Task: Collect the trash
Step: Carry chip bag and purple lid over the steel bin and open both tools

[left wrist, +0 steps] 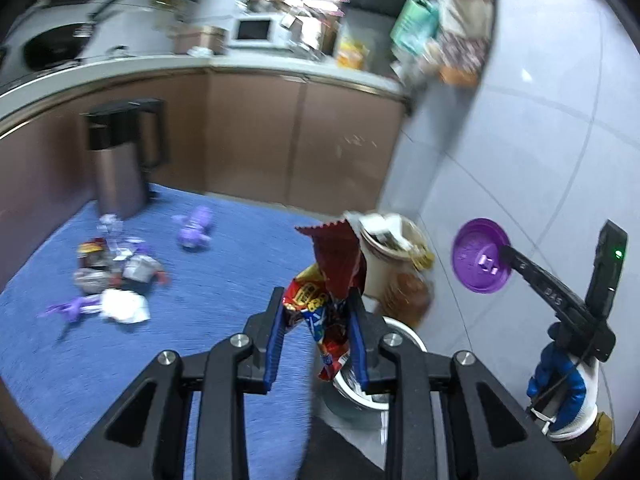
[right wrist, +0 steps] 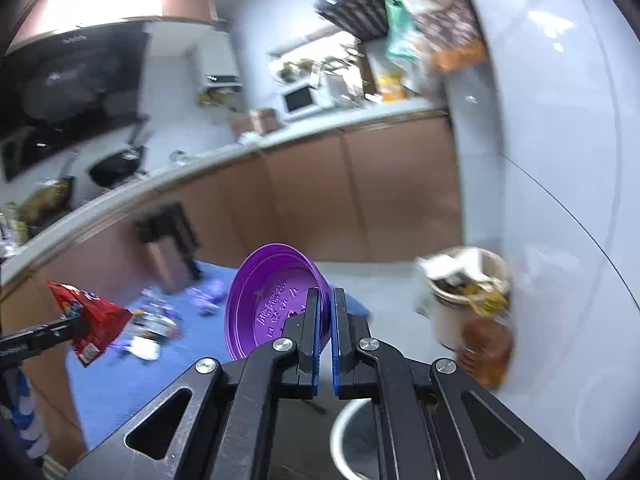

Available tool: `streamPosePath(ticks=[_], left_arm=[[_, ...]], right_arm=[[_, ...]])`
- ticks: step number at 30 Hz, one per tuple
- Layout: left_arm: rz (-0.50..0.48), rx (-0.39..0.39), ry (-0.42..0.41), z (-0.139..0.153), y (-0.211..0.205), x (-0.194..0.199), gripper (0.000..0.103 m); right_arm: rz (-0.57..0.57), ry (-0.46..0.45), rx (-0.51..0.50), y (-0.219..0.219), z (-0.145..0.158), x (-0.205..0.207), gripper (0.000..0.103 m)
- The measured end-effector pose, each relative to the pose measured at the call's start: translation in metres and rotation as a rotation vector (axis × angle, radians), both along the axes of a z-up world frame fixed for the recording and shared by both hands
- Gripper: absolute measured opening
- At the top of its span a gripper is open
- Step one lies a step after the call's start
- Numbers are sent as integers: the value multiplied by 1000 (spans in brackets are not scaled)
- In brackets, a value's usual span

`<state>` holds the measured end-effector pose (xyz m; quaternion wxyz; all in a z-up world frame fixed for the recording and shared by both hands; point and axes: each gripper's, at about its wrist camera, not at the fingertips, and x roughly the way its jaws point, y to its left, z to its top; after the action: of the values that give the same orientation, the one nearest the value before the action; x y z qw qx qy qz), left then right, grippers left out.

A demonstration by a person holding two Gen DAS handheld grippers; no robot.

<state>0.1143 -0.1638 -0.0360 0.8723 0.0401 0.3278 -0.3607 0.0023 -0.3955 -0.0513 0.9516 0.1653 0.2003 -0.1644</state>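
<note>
Jaws of the left gripper (left wrist: 316, 320) clamped a red snack wrapper (left wrist: 332, 280) above the white-rimmed bin (left wrist: 404, 330), with more litter (left wrist: 108, 276) lying on the blue mat (left wrist: 224, 264) to the left. Right gripper (right wrist: 326, 316) jaws pinched the rim of a purple plastic lid (right wrist: 268, 300) over the same bin.

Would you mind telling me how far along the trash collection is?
Done: the beige bin already holds scraps. In hand: left gripper holds a red snack wrapper; right gripper clamps a purple plastic lid. Left: a wrapper pile on the blue mat.
</note>
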Motion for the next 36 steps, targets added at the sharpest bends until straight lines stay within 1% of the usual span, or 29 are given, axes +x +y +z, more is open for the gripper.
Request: streamPosePath(ticks=[3,5,9,11,15,16,22,24,29,30,32,36], left_arm=[[-68,52,17,-18,-36,3,27],[-111,90,30,-33,-62,5,27],[-189,163,80,-68,-114,11,27],[-213,192,104,-83,-135,15,27],[-240,228,155,-108,-163,24,29],[-248,233,171,-114,-170,26,30],[-283,257,202,-134,-197,31,30],[-299,261,222,-141,-204,32,32],[-317,257,259,-152,-216,33,48],[-320,254,265,-152,-216,34,48],[-327,245,273,-153,-216,33,48],[-326,239,266,-150,-216,32,48]], right_arm=[[-54,62,35,-20,-27,1,5],[-94,113,70,-37,-53,0,5],[-148,191,126,-59,-95,-1,5],[-166,228,153,-69,-115,0,5],[-188,291,194,-87,-150,3,5],[-191,301,201,-90,-156,4,5],[-201,350,238,-99,-181,14,5],[-203,363,247,-102,-189,18,7],[-200,384,265,-107,-204,26,11],[-201,386,271,-107,-207,26,14],[-201,392,275,-109,-210,27,27],[-206,398,275,-108,-212,28,35]])
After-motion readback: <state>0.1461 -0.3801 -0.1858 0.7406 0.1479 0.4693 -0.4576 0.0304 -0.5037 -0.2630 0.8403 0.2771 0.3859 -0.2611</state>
